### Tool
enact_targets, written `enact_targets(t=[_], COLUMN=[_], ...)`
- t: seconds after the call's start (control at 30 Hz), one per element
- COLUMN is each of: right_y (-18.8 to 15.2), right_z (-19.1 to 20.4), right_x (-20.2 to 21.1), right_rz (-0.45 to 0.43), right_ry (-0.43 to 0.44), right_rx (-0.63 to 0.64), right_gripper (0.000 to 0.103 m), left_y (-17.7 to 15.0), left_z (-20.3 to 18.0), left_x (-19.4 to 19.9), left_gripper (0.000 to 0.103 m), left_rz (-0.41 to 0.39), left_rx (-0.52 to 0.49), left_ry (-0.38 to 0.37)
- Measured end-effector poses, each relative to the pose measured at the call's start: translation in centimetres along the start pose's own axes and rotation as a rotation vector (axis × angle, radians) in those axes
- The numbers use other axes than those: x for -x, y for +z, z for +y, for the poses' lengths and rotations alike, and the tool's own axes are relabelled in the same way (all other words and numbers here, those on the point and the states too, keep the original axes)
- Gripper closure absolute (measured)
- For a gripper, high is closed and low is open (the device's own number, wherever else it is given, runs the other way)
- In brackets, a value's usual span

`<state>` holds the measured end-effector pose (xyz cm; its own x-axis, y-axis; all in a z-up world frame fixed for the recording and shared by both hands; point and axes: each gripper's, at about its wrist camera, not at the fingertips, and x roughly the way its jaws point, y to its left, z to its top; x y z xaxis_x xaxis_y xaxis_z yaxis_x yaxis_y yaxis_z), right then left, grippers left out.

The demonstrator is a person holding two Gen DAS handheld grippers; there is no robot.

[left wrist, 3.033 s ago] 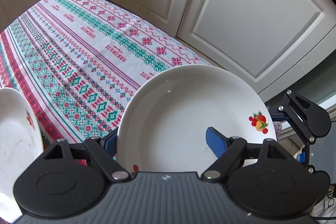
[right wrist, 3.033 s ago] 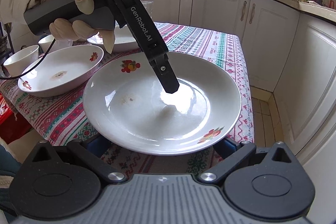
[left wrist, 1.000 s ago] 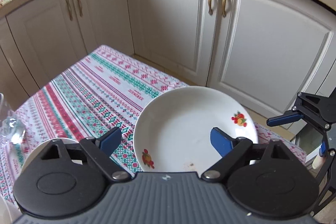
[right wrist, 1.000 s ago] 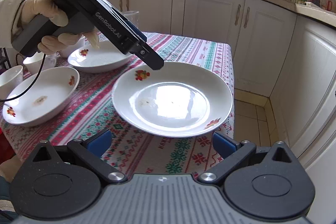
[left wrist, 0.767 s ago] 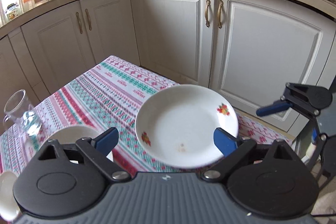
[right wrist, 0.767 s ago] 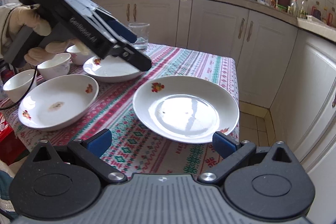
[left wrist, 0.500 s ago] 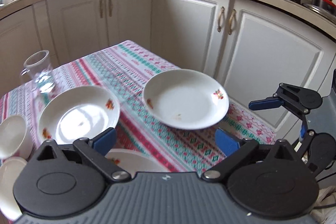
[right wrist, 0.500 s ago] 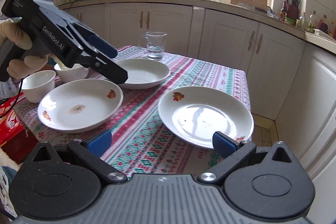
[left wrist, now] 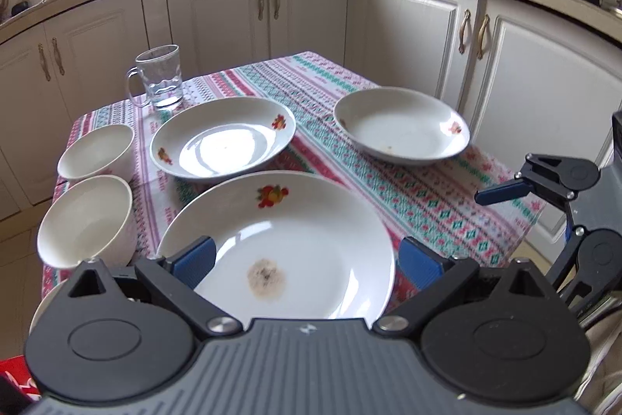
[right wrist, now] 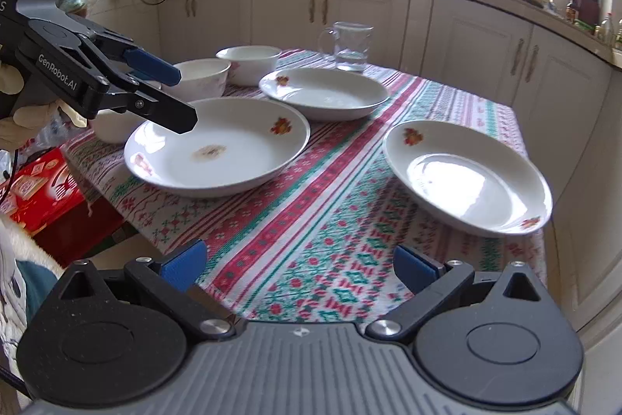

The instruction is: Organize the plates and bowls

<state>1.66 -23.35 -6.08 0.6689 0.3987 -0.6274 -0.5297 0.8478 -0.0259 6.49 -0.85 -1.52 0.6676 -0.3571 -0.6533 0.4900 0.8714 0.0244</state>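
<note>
The table [right wrist: 311, 220], under a patterned cloth, carries all the crockery. Three plates lie apart on it, none stacked: the right-edge plate [right wrist: 466, 177], which a few seconds ago was held between both grippers, now rests at the corner nearest the cabinets; the stained plate [left wrist: 287, 251] sits at the near edge; a third plate [left wrist: 221, 139] lies behind it. Two bowls [left wrist: 91, 216] stand left of the plates, beside a glass mug [left wrist: 161, 76].

The left gripper [left wrist: 307, 259] has swung from the released plate to the stained one — jaws wide, holding nothing. The right gripper [right wrist: 299, 267] is likewise wide and empty. One plate appears placed; stacking is not yet done — the stained plate is probably next.
</note>
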Motion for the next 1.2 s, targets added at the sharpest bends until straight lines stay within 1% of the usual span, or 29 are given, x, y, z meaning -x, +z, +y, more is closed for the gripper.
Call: enact_targets(t=[0.1, 0.33, 0.63, 0.8, 1.0, 1.2], right_y=[0.1, 1.4, 2.3, 2.9, 3.1, 3.1], right_z=[0.6, 1.5, 1.9, 1.9, 2.5, 2.8], right_x=[-0.8, -2.3, -4.3, -5.3, -6.8, -7.4], right_rz=[0.012, 0.006, 0.027, 0.029, 0.049, 0.046], right_ry=[0.021, 0.064, 0.108, 0.136, 0.152, 0.168], right_rx=[0.016, 0.045, 0.065, 0.059, 0.088, 0.112], right_gripper=[0.0, 0.0, 0.0, 0.0, 0.0, 0.0], left_y=[-0.4, -0.4, 0.7, 1.3, 2.1, 2.5], left_z=[0.0, 1.3, 4.0, 5.4, 6.9, 7.8], left_x=[0.2, 0.3, -0.6, -1.8, -3.3, -4.9], left_gripper=[0.003, 0.003, 0.003, 0.004, 0.004, 0.005], left_rz=[0.009, 0.039, 0.079, 0.131, 0.175, 0.228], left_rx=[-0.027, -0.035, -0.049, -0.025, 0.014, 0.032], left_ry=[0.007, -0.001, 0.002, -0.015, -0.037, -0.056])
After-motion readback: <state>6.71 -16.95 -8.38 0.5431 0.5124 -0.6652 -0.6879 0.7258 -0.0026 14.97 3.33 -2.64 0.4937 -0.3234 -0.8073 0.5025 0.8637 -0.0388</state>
